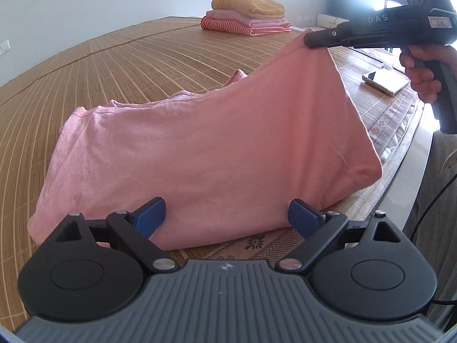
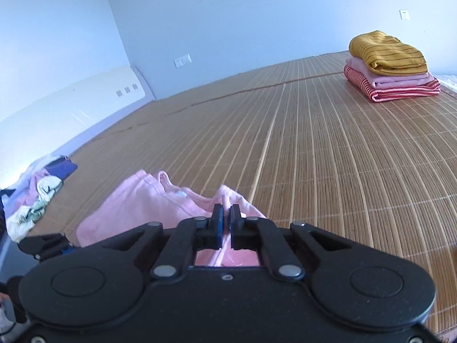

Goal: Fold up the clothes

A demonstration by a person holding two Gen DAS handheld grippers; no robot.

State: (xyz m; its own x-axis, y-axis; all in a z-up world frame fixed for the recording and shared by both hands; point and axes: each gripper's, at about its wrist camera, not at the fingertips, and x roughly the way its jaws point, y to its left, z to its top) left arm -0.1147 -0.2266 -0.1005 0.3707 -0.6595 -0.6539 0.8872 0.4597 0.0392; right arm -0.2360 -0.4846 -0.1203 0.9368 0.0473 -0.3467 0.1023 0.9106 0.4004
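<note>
So we've got three folded garments [image 2: 390, 67] stacked at 1 o'clock; right hand-held gripper [image 2: 226, 223] pinches the pink shirt [image 1: 200, 148], left hand-held gripper [image 1: 227, 217] gapes empty, unfolded pile [image 2: 37, 197] waiting.

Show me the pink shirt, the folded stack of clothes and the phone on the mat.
pink shirt [image 1: 214, 148]: left wrist view, on its broad lifted front panel.
folded stack [image 1: 248, 14]: left wrist view, on the middle pink layer.
phone [image 1: 384, 81]: left wrist view, on its flat top face.

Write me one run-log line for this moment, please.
step: fold | right gripper: shut on pink shirt, corner lifted | left gripper: open at its near edge | folded stack: untouched
</note>
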